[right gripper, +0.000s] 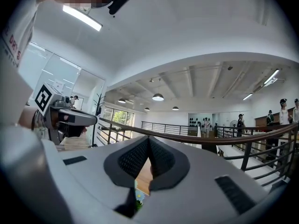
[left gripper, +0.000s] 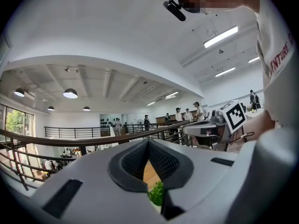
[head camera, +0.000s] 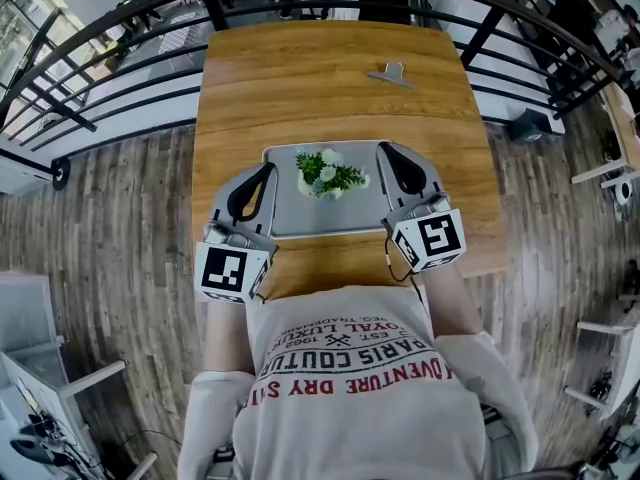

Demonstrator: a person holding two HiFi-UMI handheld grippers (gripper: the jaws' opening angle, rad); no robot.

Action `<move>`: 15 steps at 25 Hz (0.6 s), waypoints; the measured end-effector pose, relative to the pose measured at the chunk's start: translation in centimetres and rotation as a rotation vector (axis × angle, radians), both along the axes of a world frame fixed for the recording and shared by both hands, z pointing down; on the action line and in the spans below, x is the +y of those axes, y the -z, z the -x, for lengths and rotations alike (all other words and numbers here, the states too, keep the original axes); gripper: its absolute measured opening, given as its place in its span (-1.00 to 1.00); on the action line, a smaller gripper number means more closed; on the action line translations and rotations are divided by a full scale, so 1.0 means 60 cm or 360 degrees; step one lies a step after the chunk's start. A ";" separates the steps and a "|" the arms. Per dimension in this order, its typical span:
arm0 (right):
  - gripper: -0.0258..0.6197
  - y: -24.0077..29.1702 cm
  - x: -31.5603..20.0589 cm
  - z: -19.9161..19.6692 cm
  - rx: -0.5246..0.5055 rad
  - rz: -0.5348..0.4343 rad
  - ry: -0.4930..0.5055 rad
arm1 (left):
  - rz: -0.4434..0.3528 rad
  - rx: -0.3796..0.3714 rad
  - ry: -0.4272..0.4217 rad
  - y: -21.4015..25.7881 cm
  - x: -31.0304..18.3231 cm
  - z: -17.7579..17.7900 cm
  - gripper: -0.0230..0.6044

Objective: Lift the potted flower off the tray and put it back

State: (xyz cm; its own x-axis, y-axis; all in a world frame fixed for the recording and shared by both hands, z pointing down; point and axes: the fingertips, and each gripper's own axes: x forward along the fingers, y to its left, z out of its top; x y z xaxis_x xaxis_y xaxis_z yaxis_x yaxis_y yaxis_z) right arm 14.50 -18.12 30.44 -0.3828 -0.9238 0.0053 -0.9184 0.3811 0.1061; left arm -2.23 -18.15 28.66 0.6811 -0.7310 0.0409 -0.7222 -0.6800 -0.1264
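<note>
The potted flower (head camera: 329, 175), green leaves with pale blooms in a small white pot, stands in the middle of the grey tray (head camera: 300, 218) on the wooden table. My left gripper (head camera: 266, 171) is shut on the tray's left rim. My right gripper (head camera: 385, 152) is shut on the right rim. Through the slit under the closed jaws a bit of green plant (left gripper: 157, 193) shows in the left gripper view. The right gripper view shows a pale bloom (right gripper: 139, 196) the same way. Each gripper view also catches the other gripper (left gripper: 211, 127) (right gripper: 65, 118) across the tray.
A grey clip-like object (head camera: 392, 73) lies at the far end of the wooden table (head camera: 330, 78). A black railing (head camera: 130, 28) curves round the table's far side. Plank floor lies to both sides, and a person's torso fills the near edge.
</note>
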 end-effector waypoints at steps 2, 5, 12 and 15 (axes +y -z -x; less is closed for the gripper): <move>-0.84 -0.002 -0.001 0.005 0.0007 0.0003 0.0021 | 0.0006 0.0002 0.0007 -0.001 -0.002 0.001 -0.89; -0.84 -0.004 -0.003 0.009 -0.0006 0.0014 0.0030 | 0.0010 0.0006 0.0009 -0.002 -0.002 0.002 -0.89; -0.84 -0.004 -0.005 0.000 -0.0046 0.0013 0.0017 | 0.0012 -0.0002 0.0017 -0.003 0.000 -0.003 -0.89; -0.84 -0.003 -0.005 -0.007 -0.0102 0.0030 -0.0011 | 0.0011 -0.0004 0.0019 -0.003 0.001 -0.004 -0.89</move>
